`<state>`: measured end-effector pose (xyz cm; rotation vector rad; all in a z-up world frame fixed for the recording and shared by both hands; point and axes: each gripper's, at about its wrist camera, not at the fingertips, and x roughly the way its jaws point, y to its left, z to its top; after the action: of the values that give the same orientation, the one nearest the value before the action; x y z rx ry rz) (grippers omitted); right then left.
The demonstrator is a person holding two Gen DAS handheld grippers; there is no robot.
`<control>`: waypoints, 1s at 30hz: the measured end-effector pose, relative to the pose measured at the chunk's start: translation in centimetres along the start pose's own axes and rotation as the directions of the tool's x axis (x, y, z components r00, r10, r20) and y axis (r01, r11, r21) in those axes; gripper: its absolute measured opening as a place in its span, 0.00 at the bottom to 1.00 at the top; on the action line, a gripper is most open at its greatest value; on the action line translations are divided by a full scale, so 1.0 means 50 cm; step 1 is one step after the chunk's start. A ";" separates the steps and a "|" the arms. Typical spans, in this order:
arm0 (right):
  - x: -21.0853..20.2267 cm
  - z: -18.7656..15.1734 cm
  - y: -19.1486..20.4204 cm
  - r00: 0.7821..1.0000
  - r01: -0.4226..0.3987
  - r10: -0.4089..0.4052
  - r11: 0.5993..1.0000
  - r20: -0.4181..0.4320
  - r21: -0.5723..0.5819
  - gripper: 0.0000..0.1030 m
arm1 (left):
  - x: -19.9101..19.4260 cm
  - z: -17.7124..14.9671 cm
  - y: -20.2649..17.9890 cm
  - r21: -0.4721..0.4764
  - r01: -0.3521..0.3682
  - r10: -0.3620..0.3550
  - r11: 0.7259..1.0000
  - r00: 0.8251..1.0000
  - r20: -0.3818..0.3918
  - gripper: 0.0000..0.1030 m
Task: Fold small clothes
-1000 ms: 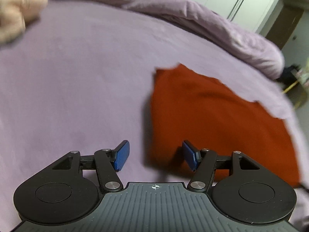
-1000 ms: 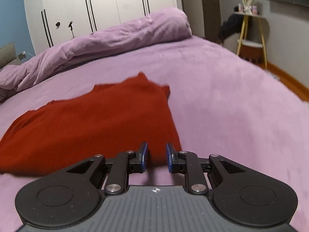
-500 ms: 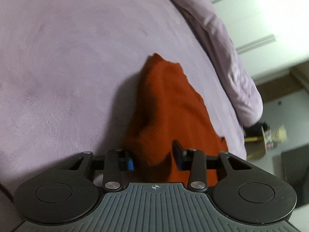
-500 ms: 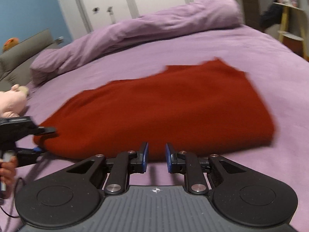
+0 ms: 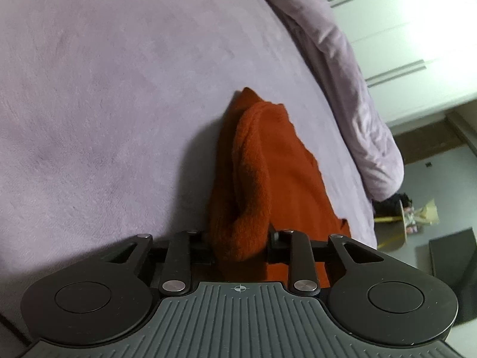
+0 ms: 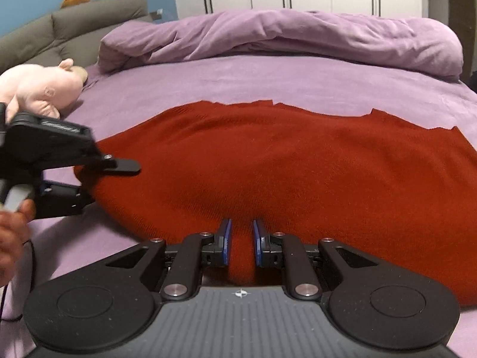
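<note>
So the rust-red knitted garment (image 6: 283,164) is lying spread out on the lilac plush bed sheet (image 6: 268,80), with the rumpled lilac duvet (image 6: 283,35) heaped behind it. The left tool (image 5: 240,243) has a thick folded edge of the garment bunched between its fingers, clamped on it at the garment's left end. The right tool (image 6: 241,243) sits at the near edge of the garment, fingers a narrow gap apart with fabric showing between them; can't tell if it's actually pinching. A pink plush toy (image 6: 41,89) lies left of the garment.
</note>
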<state>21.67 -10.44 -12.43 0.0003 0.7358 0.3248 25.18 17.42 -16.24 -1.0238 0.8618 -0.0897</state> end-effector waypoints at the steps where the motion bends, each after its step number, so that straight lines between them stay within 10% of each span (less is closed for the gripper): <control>1: -0.011 0.000 -0.003 1.000 -0.002 0.002 1.000 -0.006 0.012 0.14 | 0.004 0.002 0.000 -0.015 0.000 0.000 1.000 1.000 0.003 0.29; 15: -0.133 -0.080 -0.096 0.994 0.107 -0.111 0.982 0.013 0.157 0.12 | -0.024 0.006 -0.040 0.095 0.016 -0.020 0.995 0.999 0.041 0.23; 23: -0.078 -0.008 -0.036 0.992 0.017 -0.036 0.988 0.123 0.152 0.12 | -0.016 0.005 -0.055 0.119 -0.018 0.013 0.993 0.999 0.042 0.23; 30: -0.016 -0.008 -0.009 1.000 -0.007 0.006 0.996 0.009 0.084 0.11 | -0.010 0.010 -0.045 0.112 -0.028 0.026 0.993 0.999 0.025 0.24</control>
<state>20.99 -11.15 -12.28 0.0833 0.7406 0.2995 25.86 16.77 -14.09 -0.9057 0.8398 -0.1021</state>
